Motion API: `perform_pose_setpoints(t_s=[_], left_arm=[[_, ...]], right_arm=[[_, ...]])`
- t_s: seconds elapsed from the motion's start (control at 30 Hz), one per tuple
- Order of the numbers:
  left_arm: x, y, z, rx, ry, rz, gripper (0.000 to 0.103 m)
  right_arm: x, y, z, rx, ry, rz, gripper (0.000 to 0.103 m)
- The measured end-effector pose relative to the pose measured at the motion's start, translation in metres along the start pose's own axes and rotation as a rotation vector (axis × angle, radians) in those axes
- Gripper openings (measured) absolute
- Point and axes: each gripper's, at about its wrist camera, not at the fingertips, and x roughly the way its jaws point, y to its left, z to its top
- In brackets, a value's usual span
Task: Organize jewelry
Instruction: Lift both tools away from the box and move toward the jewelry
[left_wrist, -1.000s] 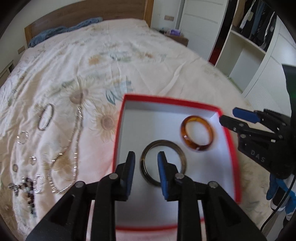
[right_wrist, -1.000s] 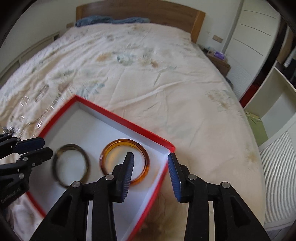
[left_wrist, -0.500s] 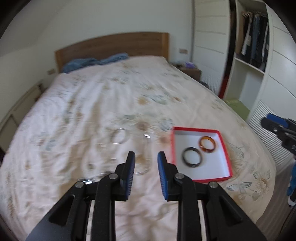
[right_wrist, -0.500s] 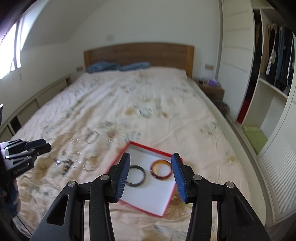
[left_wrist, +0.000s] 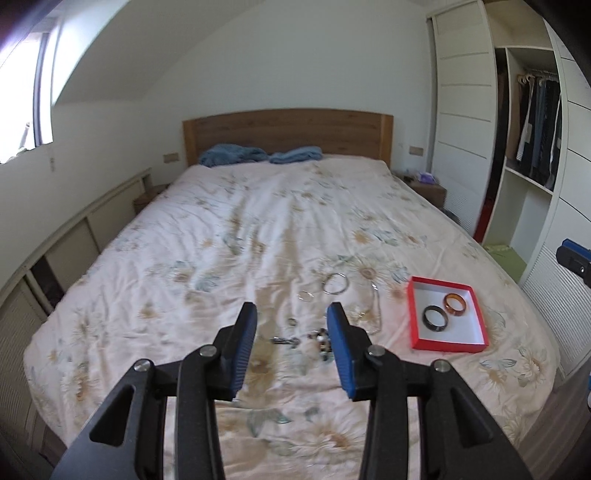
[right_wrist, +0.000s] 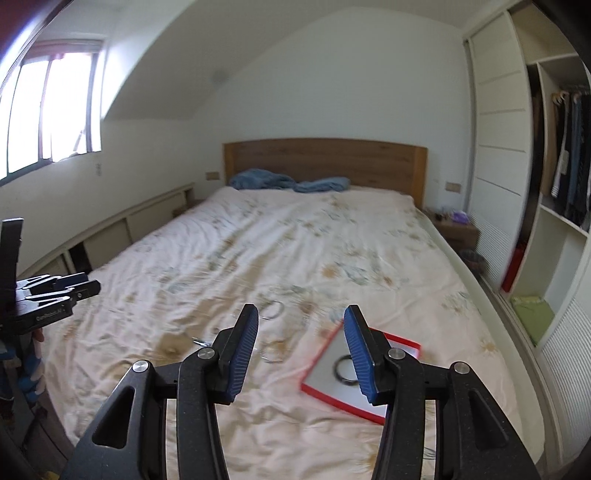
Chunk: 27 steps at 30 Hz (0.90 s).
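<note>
A wide bed (left_wrist: 280, 229) fills the room, spread with a pale floral cover (right_wrist: 303, 258); a wooden headboard (left_wrist: 288, 134) stands against the white back wall (left_wrist: 295, 62), with crumpled blue cloth (left_wrist: 258, 154) at its foot; the ceiling slopes down on the left above a bright window (right_wrist: 48, 103); low cabinets (left_wrist: 74, 243) run beneath it; on the right a small nightstand (left_wrist: 428, 188) and a white wardrobe (left_wrist: 461, 110), its open shelves showing hanging clothes (left_wrist: 535, 110).
</note>
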Motion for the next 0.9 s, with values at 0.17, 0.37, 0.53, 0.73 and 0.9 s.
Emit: perform_pose_setpoints(t_s=[0.17,0.37,0.53,0.73,0.9], left_arm=[[-0.026,0.022,-0.005,-0.049,-0.052,0.028,0.037],[-0.017,0.029,-0.013,-0.078,-0.029,0.029,0.037],[0.012,0.033,-0.025,-0.106,0.046,0.016,0.037],[0.064,0.033,-0.047,-0.145,0.155,0.003,0.038],[0.107,0.033,-0.062,-0.174,0.216,0.015,0.038]], right_arm=[[-0.013,0.030,0.002,-0.033,-0.028,0.060,0.049],[-0.008,0.047,-0.004,-0.052,-0.020,0.110,0.050],[0.014,0.047,-0.015,-0.037,0.023,0.136,0.050],[0.061,0.046,-0.035,-0.003,0.112,0.179,0.050],[0.112,0.045,-0.057,0.037,0.193,0.229,0.050]])
